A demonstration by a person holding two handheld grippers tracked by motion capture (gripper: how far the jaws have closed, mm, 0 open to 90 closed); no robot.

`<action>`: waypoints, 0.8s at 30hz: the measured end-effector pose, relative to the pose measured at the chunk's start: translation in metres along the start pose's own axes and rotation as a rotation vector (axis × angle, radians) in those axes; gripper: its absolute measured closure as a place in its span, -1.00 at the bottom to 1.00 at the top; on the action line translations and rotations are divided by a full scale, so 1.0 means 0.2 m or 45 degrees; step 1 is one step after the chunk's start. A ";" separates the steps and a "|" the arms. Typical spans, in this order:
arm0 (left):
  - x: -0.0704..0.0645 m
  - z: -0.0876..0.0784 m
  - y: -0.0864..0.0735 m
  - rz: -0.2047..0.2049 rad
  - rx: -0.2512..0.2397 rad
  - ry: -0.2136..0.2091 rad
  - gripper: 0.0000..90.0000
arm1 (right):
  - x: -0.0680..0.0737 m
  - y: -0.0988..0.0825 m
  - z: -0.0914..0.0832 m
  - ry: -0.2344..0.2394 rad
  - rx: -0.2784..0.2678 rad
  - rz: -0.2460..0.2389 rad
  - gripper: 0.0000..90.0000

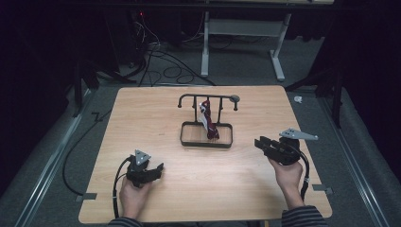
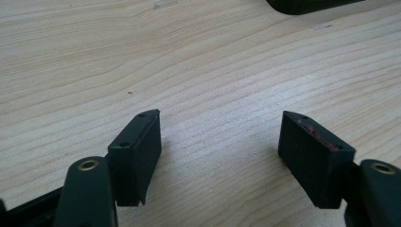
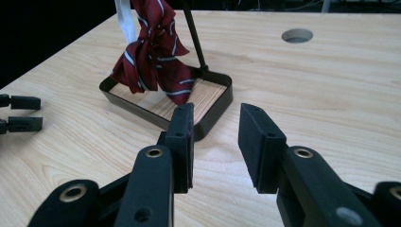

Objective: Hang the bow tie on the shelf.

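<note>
The red striped tie [image 1: 208, 122] hangs bunched from the black rack [image 1: 206, 140] at mid-table, its top cut off in the right gripper view. The right gripper [image 3: 216, 144] points at it from nearby, jaws partly open and empty. The left gripper [image 2: 220, 156] sits wide open over bare table [image 2: 198, 61], gripping nothing.

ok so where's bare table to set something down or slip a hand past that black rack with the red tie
Bare wood lies left of the black metal rack out to the table edge, right of it toward the right gripper, and between the left gripper and the right one. The crowded spot is the rack's tray, where the dark red striped tie hangs.
</note>
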State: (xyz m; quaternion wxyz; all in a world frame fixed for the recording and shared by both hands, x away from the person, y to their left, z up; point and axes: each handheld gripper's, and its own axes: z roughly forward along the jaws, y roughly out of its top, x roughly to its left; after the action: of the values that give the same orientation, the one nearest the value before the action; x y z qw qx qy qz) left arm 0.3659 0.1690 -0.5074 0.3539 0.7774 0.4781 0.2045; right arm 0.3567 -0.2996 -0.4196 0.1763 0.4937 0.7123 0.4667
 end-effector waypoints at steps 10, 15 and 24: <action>0.00 0.00 0.00 0.000 0.000 0.000 -0.31 | -0.01 -0.07 0.02 -0.001 0.025 0.027 0.51; 0.00 0.00 0.00 0.000 0.000 0.000 -0.31 | -0.01 -0.10 0.05 -0.004 0.043 0.032 0.51; 0.00 0.00 0.00 0.002 0.000 0.001 -0.31 | -0.03 -0.16 0.07 -0.011 0.071 0.046 0.51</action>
State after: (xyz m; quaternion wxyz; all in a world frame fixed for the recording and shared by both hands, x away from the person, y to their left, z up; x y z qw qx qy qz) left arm 0.3659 0.1691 -0.5073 0.3533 0.7778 0.4776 0.2051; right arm 0.3524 -0.2992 -0.4546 0.1569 0.5132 0.7152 0.4477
